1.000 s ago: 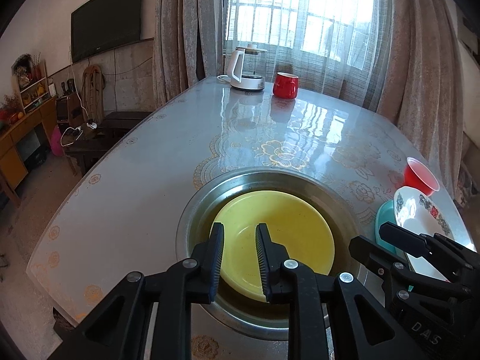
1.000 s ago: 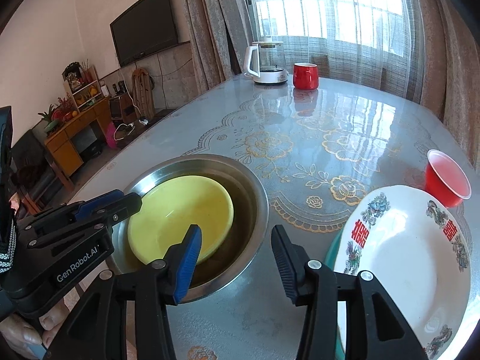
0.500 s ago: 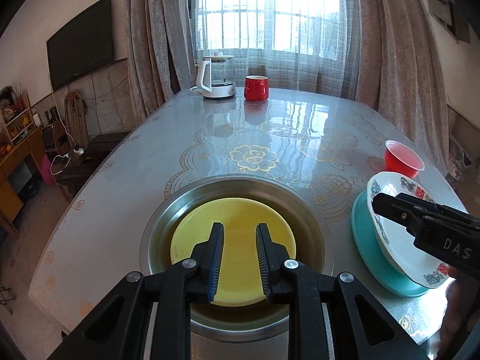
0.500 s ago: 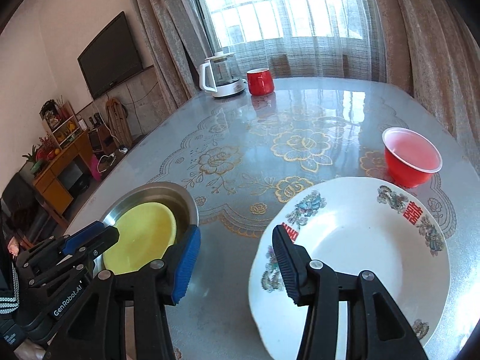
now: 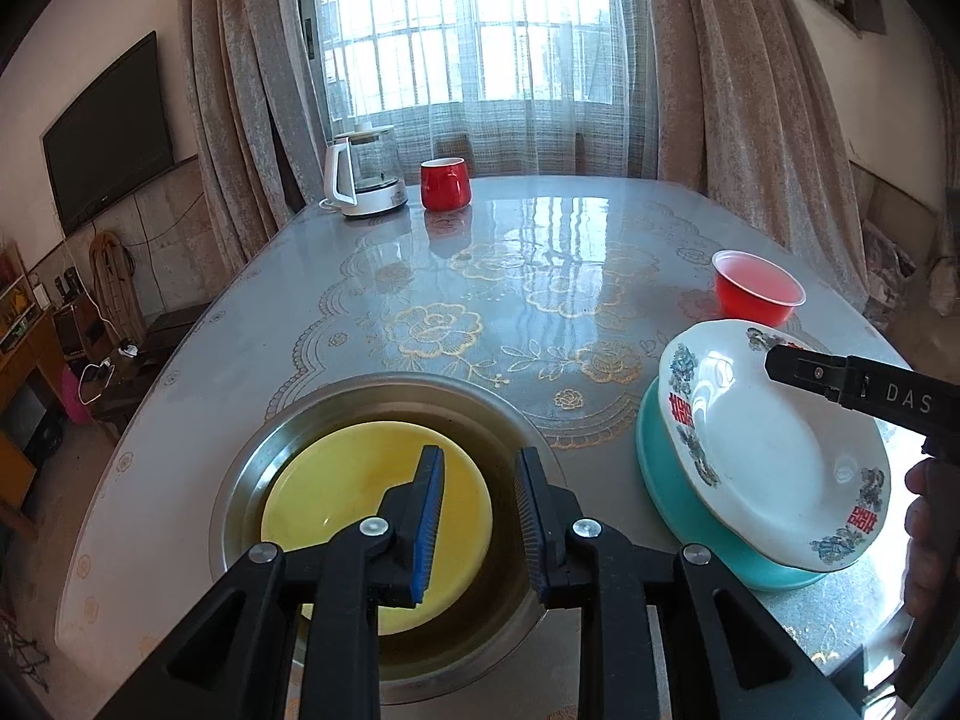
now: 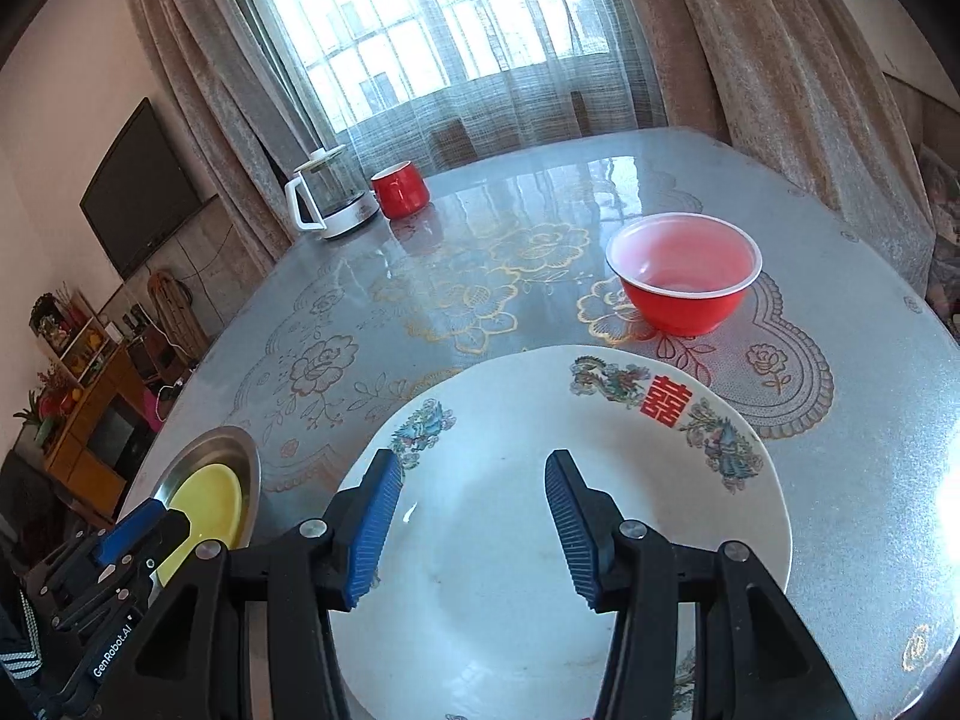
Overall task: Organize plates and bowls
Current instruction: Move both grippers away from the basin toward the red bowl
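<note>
Blue ribbed pads line both tools, and the right gripper [image 6: 471, 525] hangs with its jaws parted and empty above the white floral plate with red characters [image 6: 510, 570], which is the landmark for everything else. That plate sits tilted on a teal round plate [image 5: 678, 504], its far side raised. The likely step is to take the white plate by its rim, so one finger should slide under the raised edge and the other settle on the inner slope before the jaws close; a glazed rim can slip, so a deep bite and a level lift seem wise. Left of the white plate, the left gripper [image 5: 480, 516] hovers with its jaws only narrowly apart and nothing between them, over a yellow round plate [image 5: 336, 498] lying inside a wide stainless steel basin [image 5: 252, 468]. Just beyond the white plate stands a red plastic bowl with a pale inside [image 6: 684, 273], upright and apart from it. The white plate looks shallow, glossy and clean, with flower sprays round the border.
</note>
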